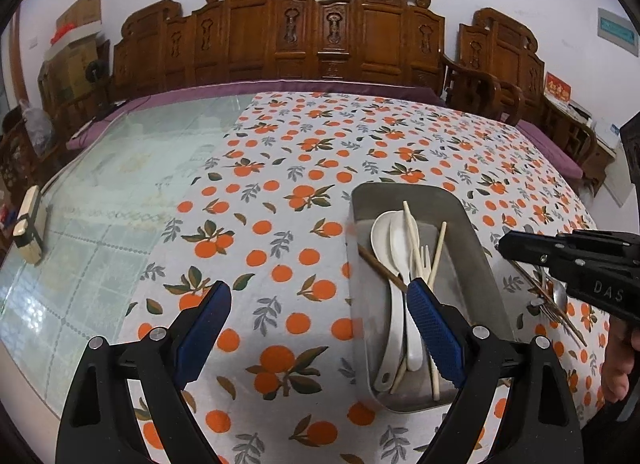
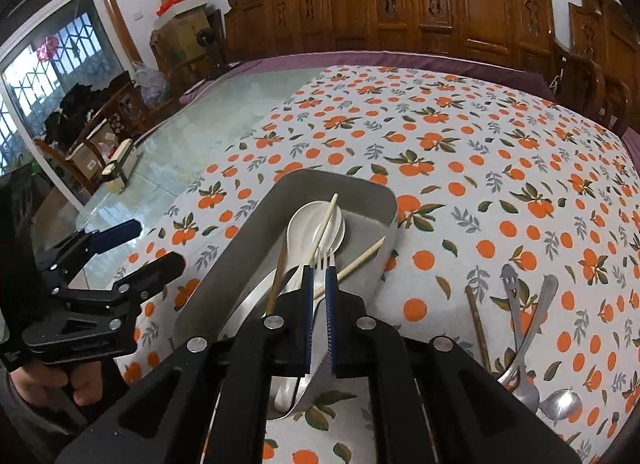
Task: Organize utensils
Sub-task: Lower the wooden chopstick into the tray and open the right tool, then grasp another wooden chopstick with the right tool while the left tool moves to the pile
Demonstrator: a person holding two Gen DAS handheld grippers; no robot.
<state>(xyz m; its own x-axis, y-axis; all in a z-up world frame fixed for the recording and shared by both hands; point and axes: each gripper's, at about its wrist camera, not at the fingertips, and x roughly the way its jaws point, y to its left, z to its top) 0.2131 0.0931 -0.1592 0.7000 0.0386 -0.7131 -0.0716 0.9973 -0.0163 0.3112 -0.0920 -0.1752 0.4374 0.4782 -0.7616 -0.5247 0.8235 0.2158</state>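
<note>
Hovering centre-frame over metal tray (image 2: 360,191), right gripper (image 2: 319,276) pressed together, prob. pinching a fork (image 2: 325,258). Left gripper (image 1: 318,300) spread wide, empty. Metal spoons (image 2: 528,324) lie lower right on tablecloth (image 2: 460,123).

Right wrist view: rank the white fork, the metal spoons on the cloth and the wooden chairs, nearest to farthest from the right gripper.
1. White fork, just past the right gripper, over the tray.
2. Metal spoons, on the cloth to the right.
3. Wooden chairs, beyond the table's far edge.
</note>
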